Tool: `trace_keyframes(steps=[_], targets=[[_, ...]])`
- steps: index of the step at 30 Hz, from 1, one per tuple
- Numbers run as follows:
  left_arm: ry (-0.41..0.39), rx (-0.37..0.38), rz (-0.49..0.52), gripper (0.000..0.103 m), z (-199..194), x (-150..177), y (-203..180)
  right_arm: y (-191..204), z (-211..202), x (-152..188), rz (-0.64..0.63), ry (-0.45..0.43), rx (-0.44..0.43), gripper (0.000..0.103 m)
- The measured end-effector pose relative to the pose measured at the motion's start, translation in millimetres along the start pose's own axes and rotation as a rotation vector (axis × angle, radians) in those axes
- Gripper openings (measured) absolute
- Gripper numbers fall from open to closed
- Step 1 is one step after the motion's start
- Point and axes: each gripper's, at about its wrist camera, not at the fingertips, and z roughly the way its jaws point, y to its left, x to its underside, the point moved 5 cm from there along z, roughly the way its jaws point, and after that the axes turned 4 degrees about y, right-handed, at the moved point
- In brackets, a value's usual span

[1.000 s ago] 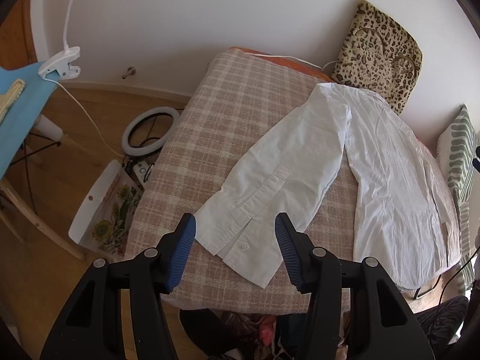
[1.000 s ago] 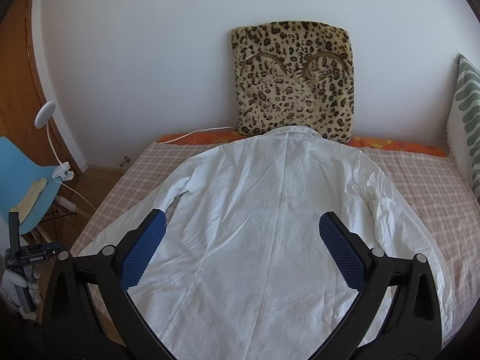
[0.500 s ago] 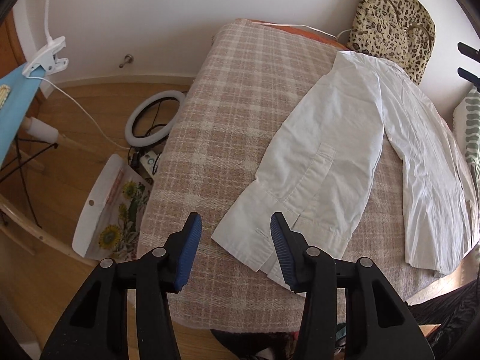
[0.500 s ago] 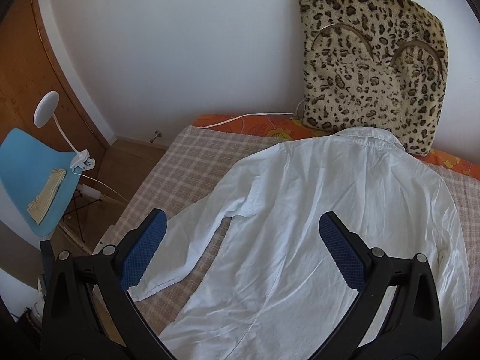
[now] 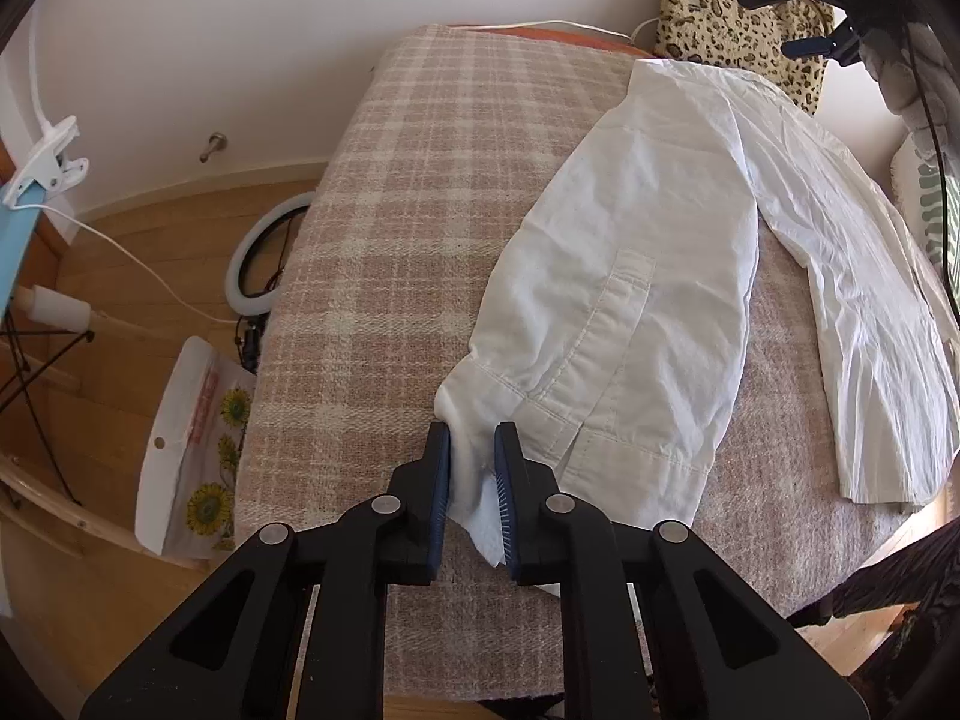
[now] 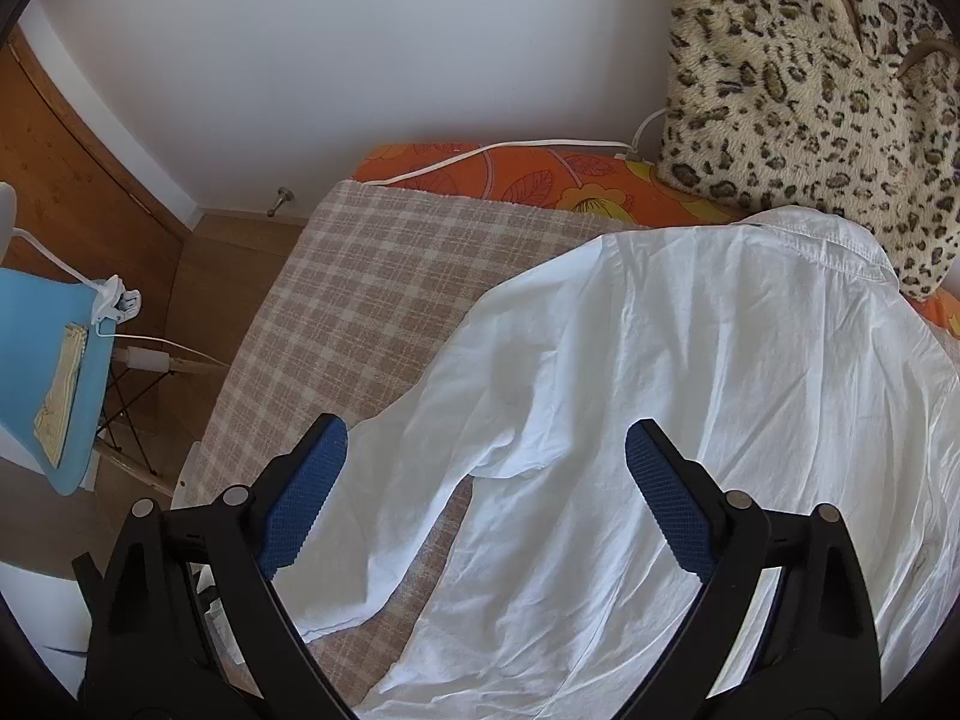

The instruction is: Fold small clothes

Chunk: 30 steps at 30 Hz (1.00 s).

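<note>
A white long-sleeved shirt [image 6: 720, 390] lies back up on the plaid bed cover [image 5: 372, 240], its collar toward the leopard cushion. Its left sleeve [image 5: 630, 276] stretches out toward the bed's near corner. In the left wrist view my left gripper [image 5: 473, 429] is closing on the sleeve's cuff [image 5: 480, 396], and the blue pads pinch a bunched fold of it. My right gripper [image 6: 486, 423] hovers above the shirt where that sleeve meets the body. Its jaws stand wide and are closing slightly, and the pads touch no cloth.
A leopard cushion [image 6: 810, 90] leans on the wall at the bed's head, with a white cable [image 6: 510, 150] on the orange sheet. A ring light [image 5: 258, 264] and a sunflower bag [image 5: 198, 450] lie on the floor beside the bed. A blue chair [image 6: 42, 360] stands further left.
My left gripper sank onto the cuff and closed from open to a pinch on it. My right gripper swung left across the shirt's back and lower, toward the left shoulder.
</note>
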Motion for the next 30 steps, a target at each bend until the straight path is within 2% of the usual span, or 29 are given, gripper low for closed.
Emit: trace_keyframes(steps=[2,6,9,13,18,21,25,30], targets=[[-0.014,0.0,-0.008,0.006,0,-1,-1,3,17,-9,0.001,0.037,-0.004,0.095],[-0.031,0.055,-0.049,0.005,-4,-3,2,15,50,-22,-0.004,0.107,-0.001,0.082],[-0.075,0.079,-0.076,0.004,-16,-5,5,26,73,-27,-0.017,0.154,0.007,0.077],[-0.115,0.116,-0.1,0.003,-27,-5,12,36,99,-32,-0.012,0.204,0.032,0.077],[-0.127,0.107,-0.033,0.003,-27,-3,4,48,116,-32,-0.059,0.234,0.084,0.077],[-0.126,0.138,-0.023,0.003,-28,-3,-5,47,127,-34,-0.059,0.274,0.125,0.077],[-0.223,0.16,-0.038,0.003,-57,-15,-2,47,133,-43,-0.089,0.298,0.169,0.077],[-0.363,0.097,-0.047,0.003,-103,-39,20,42,139,-57,-0.054,0.323,0.145,0.077]])
